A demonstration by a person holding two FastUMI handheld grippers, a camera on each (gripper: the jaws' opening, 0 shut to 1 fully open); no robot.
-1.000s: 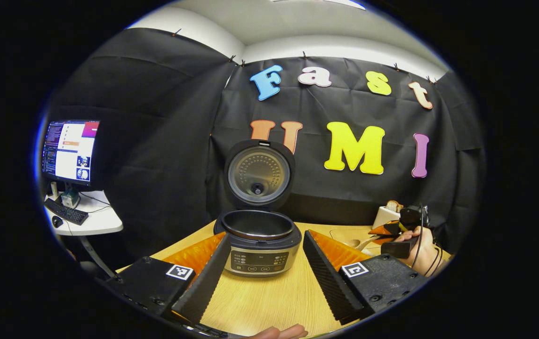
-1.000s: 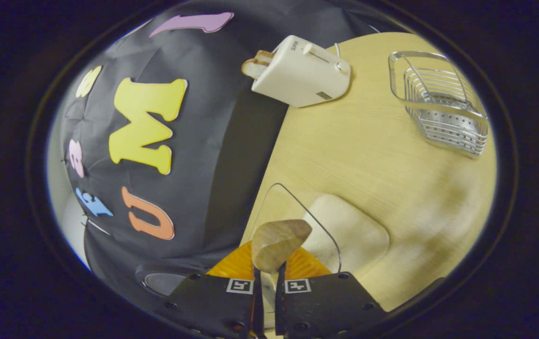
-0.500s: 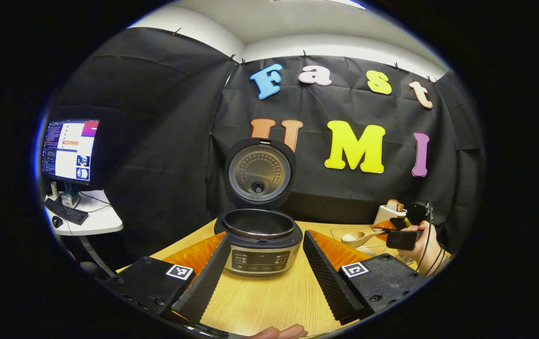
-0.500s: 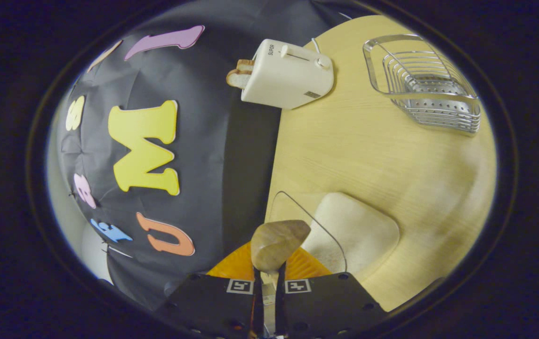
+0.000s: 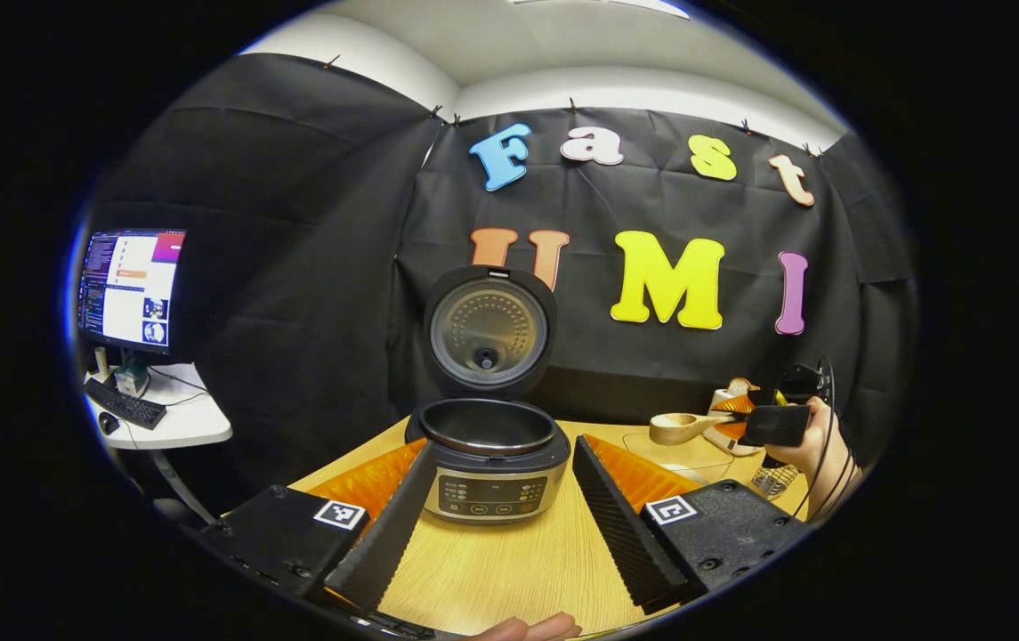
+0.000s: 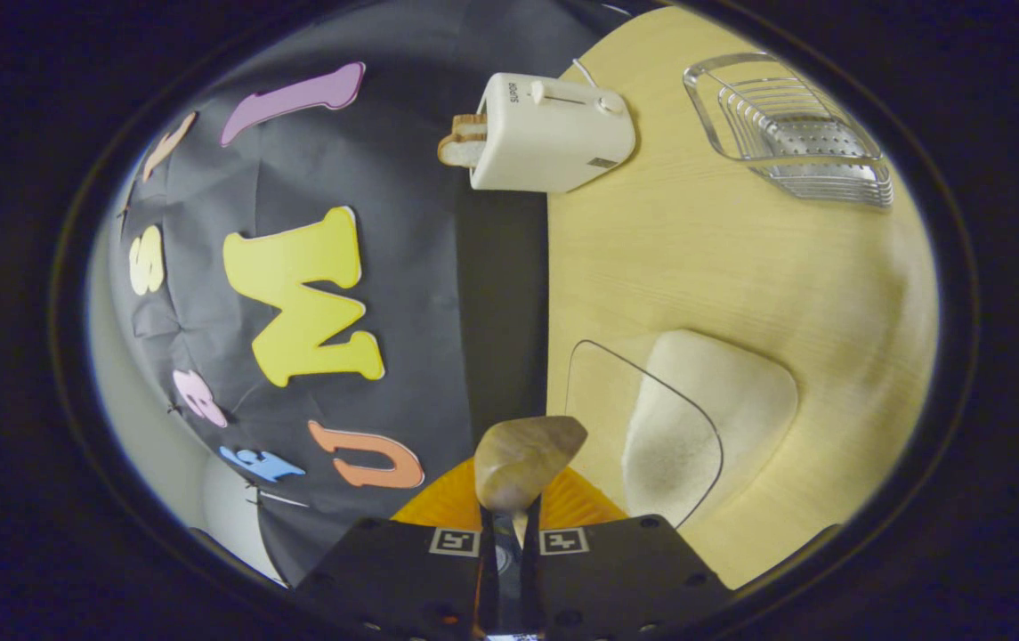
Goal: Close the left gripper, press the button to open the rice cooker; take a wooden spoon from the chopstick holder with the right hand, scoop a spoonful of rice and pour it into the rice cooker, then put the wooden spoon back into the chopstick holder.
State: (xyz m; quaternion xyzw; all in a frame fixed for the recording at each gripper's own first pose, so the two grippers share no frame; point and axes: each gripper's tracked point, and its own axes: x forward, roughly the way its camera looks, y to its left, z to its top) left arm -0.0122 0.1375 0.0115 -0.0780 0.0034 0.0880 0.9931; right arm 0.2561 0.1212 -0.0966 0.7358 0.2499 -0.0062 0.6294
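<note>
Your counter (image 5: 509, 570) carries everything within reach, and the rice cooker (image 5: 489, 458) stands at its middle with the lid (image 5: 489, 331) swung fully up against the booth wall, so the pot (image 5: 484, 425) lies open to whatever comes from the side. You hold the left gripper (image 5: 498, 525) low in front of the cooker with its jaws spread wide apart, framing the control panel and gripping nothing — parked there, I judge, to leave the path to the pot free. To the right sits the glass dish (image 6: 642, 427) with its heap of rice (image 6: 705, 418), close beside the cooker so the carry is short; beyond it stand the toaster (image 6: 553, 133) and the wire chopstick holder (image 6: 789, 133), well apart from the dish. Your right gripper (image 6: 509, 534) has its jaws clamped on the handle of the wooden spoon (image 6: 522, 458), and in the left gripper view the spoon's bowl (image 5: 676, 429) rides level above the dish — kept flat, it seems, so the scoop does not spill on the way to the pot.
</note>
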